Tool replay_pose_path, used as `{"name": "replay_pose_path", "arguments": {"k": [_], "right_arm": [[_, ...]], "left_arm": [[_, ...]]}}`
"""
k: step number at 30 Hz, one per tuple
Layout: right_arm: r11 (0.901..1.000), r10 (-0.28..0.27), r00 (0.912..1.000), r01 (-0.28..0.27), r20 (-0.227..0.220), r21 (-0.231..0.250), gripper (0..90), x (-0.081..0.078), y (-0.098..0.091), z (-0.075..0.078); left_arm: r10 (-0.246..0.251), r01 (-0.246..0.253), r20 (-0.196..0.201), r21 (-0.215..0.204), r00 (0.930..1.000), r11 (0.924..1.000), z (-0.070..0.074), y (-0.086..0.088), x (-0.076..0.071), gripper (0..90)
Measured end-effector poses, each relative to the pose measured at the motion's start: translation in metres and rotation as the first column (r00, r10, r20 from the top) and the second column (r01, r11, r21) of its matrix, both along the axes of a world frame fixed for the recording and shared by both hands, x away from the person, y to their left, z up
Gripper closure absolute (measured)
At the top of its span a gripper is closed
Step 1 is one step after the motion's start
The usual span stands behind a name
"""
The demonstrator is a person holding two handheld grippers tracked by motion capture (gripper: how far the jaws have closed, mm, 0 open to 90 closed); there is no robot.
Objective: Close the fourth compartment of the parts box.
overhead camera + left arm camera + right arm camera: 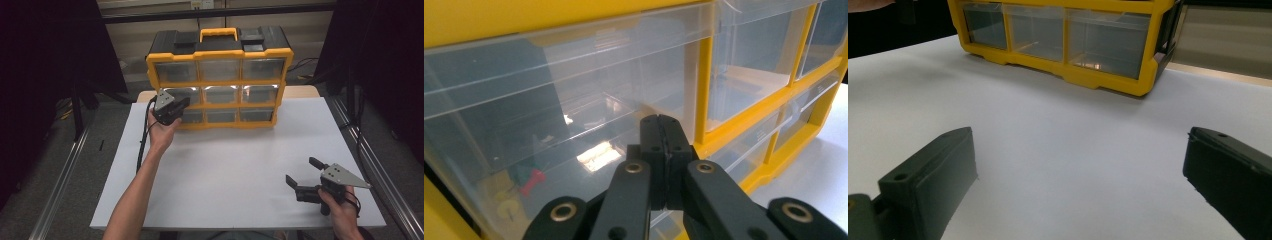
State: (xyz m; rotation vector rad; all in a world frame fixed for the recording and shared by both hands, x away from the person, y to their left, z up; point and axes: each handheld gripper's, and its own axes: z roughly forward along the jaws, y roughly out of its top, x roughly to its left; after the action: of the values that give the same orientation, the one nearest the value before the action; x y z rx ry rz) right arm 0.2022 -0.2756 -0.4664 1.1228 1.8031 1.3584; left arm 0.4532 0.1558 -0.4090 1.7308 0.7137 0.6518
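From the high view, you have one yellow organizer [220,80] with nine clear drawers, three rows of three, on one white table [225,170]. Your left gripper [182,107] is up at the cabinet's left column, at the front of the middle-left drawer [180,93]. Your right gripper [302,172] lies low on the table, well apart from the cabinet, with its jaws spread.

In the left gripper view, the two jaws are pressed together with nothing between them, and the drawer front [564,125] stands just beyond the tips.

In the right gripper view, both jaws stand wide and empty, and the organizer [1068,45] is far ahead.
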Motion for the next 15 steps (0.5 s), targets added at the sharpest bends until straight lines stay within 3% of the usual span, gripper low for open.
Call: {"name": "replay_pose_path", "arguments": {"k": [3,12,13,15], "right_arm": [[1.0,0.001,1.0,-0.001,-0.001,0.0,0.6,0.0001,0.0001,-0.0001],[1.0,-0.004,0.9999,0.005,-0.014,0.008,0.6,0.003,-0.0028,-0.002],[0.9999,-0.006,0.9999,0.006,-0.016,0.009,0.6,0.0032,-0.0029,-0.0021],[0.9999,-0.009,0.9999,0.009,-0.013,0.009,0.6,0.004,-0.003,-0.0024]], "left_arm": [[0.001,-0.001,-0.001,0.015,1.0,0.9999,0.0001,0.0007,0.0006,90.0],[-0.008,0.008,-0.018,0.007,0.9998,0.9999,-0.0017,-0.0011,-0.0007,89.6],[-0.022,0.023,-0.027,0.029,0.9994,0.9993,0.0002,0.0014,-0.0006,89.2],[-0.02,0.02,-0.022,0.019,0.9996,0.9996,0.0,0.0024,-0.0013,87.5]]}}
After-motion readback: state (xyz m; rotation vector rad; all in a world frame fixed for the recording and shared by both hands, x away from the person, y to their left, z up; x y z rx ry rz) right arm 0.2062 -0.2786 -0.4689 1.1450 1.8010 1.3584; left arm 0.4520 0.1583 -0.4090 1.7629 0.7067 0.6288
